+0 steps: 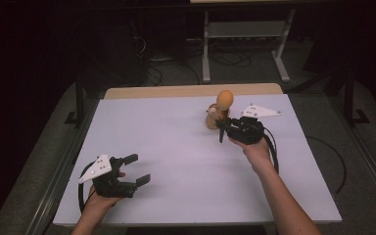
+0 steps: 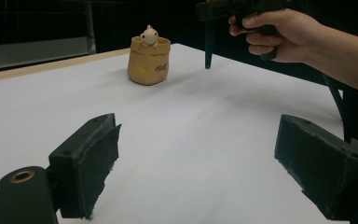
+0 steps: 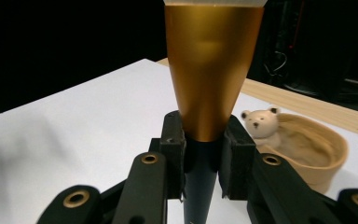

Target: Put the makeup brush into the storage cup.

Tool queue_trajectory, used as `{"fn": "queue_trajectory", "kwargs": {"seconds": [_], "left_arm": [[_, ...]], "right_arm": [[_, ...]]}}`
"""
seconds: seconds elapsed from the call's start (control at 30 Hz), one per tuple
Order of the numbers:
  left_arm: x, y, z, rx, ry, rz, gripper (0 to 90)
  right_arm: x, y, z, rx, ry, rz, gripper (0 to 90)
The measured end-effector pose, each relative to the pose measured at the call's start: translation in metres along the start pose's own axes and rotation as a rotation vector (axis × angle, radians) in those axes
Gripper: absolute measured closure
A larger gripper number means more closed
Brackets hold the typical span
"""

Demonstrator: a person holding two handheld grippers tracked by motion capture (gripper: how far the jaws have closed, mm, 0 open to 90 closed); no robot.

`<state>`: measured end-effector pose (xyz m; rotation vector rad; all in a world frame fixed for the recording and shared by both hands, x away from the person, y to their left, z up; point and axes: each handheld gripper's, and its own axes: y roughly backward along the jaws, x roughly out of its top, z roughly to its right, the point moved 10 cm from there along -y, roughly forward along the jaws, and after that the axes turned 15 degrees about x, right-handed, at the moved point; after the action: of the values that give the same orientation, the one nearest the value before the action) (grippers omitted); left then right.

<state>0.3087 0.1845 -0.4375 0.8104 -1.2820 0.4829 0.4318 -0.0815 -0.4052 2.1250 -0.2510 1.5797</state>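
Pinching brush (image 3: 213,84) at its neck, right gripper (image 3: 204,154) jaws | left gripper (image 2: 205,172) jaws spread, bare

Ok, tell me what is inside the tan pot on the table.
A small white bear figure sits at the tan pot's rim, its head above the edge. The bear's lower body and the pot's bottom are hidden by the wall and the right hand-held gripper.
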Motion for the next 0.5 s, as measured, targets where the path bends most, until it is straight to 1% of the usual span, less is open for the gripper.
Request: {"fn": "queue_trajectory", "kwargs": {"seconds": [0.2,0.27,0.3,0.33,0.43,0.47,0.5], "left_arm": [[0.0,0.0,0.0,0.004,-0.003,-0.002,13.0],[0.0,-0.001,-0.001,0.002,-0.002,-0.001,13.0],[0.0,-0.001,-0.001,0.003,-0.003,-0.001,13.0],[0.0,-0.001,-0.001,0.001,-0.003,0.0,13.0],[-0.001,-0.002,-0.001,-0.001,-0.012,0.0,13.0],[-0.001,-0.002,0.0,-0.002,0.003,0.0,13.0],[-0.001,-0.002,0.001,-0.002,0.002,0.0,13.0]], "right_arm": [[0.007,0.002,0.008,-0.031,0.0,0.011,73.4],[0.011,0.002,0.011,-0.039,0.002,0.025,73.3],[0.012,0.003,0.012,-0.047,-0.007,0.028,73.3],[0.013,0.003,0.014,-0.052,-0.002,0.031,73.3],[0.015,0.003,0.016,-0.063,-0.002,0.041,73.3],[0.016,0.003,0.018,-0.07,-0.004,0.043,73.3],[0.018,0.003,0.021,-0.08,-0.001,0.044,73.3]]}}
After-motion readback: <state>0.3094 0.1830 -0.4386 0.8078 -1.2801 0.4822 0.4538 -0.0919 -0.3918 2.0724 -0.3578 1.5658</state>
